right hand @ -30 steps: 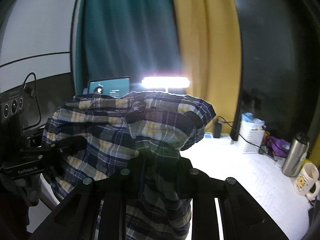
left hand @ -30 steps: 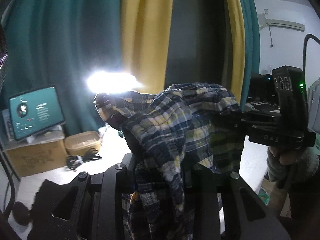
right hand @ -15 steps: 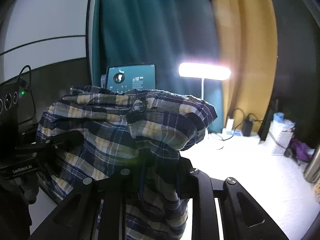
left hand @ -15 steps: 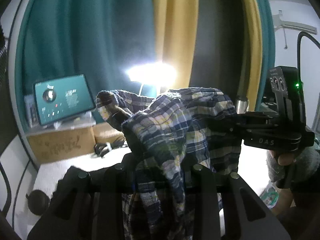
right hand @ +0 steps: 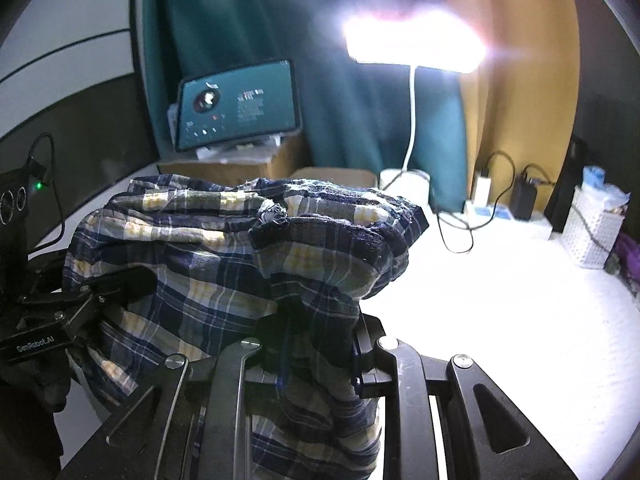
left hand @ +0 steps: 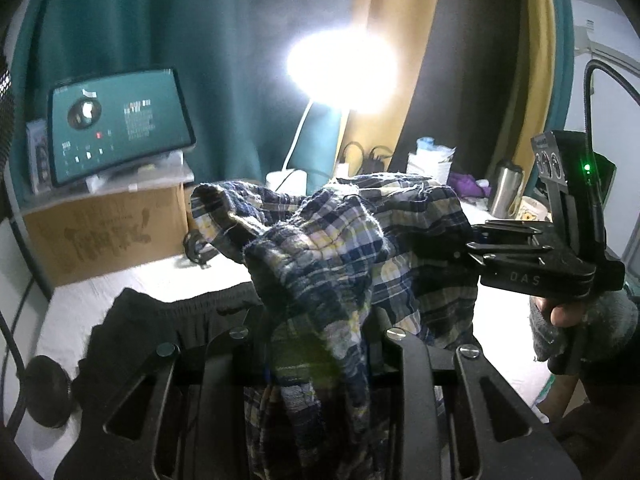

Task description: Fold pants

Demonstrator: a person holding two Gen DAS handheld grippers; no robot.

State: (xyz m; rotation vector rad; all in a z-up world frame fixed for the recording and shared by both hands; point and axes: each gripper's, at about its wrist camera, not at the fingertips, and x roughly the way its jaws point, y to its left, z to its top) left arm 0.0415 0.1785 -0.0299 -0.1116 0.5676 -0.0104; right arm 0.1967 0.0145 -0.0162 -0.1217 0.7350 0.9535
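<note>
Two grippers, left gripper [left hand: 316, 320], right gripper [right hand: 308, 328], clamp one plaid pants [left hand: 360, 248].

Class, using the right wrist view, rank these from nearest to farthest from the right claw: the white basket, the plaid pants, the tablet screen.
1. Plaid pants: gripped in the right claw.
2. White basket: far right on the table.
3. Tablet screen: back left, by the curtain.

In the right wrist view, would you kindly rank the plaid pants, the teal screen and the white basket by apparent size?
1. plaid pants, though nearest the camera
2. teal screen
3. white basket
</note>
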